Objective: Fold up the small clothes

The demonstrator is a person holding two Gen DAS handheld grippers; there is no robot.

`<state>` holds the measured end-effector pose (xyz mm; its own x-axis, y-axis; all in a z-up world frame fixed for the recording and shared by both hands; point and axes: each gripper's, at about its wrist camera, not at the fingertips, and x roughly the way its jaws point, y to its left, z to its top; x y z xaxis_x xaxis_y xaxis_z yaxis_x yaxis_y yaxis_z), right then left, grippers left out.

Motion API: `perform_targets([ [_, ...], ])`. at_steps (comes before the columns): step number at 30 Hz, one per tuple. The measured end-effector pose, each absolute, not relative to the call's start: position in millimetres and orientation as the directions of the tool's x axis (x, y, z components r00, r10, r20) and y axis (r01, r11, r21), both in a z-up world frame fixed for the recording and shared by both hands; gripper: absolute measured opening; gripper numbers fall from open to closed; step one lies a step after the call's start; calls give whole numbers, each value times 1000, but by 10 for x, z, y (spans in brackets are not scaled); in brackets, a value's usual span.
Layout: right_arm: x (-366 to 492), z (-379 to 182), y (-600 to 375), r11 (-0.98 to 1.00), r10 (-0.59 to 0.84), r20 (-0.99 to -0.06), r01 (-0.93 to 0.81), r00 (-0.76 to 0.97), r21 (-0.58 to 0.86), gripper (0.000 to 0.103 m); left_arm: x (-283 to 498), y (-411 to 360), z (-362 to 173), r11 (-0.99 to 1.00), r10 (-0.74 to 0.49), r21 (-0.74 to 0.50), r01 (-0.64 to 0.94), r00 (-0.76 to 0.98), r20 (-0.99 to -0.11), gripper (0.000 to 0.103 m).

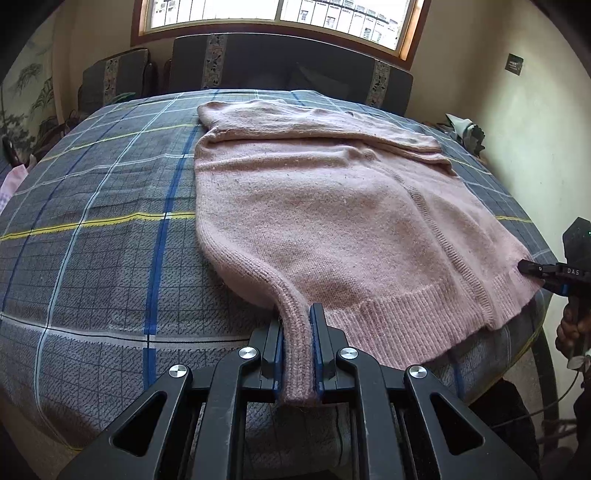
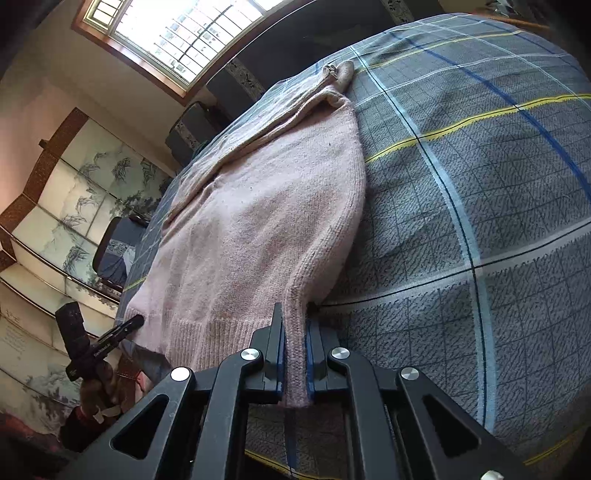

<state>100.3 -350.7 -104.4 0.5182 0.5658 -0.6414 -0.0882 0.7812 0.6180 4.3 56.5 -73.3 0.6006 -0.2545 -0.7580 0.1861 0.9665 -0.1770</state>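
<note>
the left gripper [image 1: 298, 350] is clamped on one bottom corner of the pink sweater [image 1: 332, 221], its hem pulled into a narrow strip between the two blue pads. the right gripper [image 2: 295, 354] pinches the other bottom corner the same way. so two grippers hold one sweater, a corner each. the rest of the sweater lies flat on the checked blanket [image 1: 92, 240], one sleeve folded across its top. behind the bed is one window [image 1: 280, 14].
</note>
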Motion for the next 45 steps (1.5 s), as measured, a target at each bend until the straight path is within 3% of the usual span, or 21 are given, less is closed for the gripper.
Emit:
perform_targets([
  [3,973,-993,-3567,716,621,-574,-88,534,693,8,61,567,-663,959,-280,-193,206,612,-740,10],
  [11,1156,-590,-3695,558,707,-379,-142,597,818,7,365,847,-292,888,-432,-426,171,627,-648,9],
  [19,1746,-264,-3875,499,700,-294,-151,651,853,7,1010,1067,70,839,-468,-527,132,668,-578,9],
  [28,2709,-102,-3882,550,657,-350,-107,668,828,7,1913,1137,180,849,-407,-523,72,721,-562,9],
  [37,3488,-375,-3876,580,609,-427,-9,669,814,7,2637,1218,-87,859,-326,-510,-38,728,-603,9],
  [45,3792,-588,-3894,565,600,-437,32,670,825,7,2933,1408,-38,861,-256,-501,-94,770,-584,7],
])
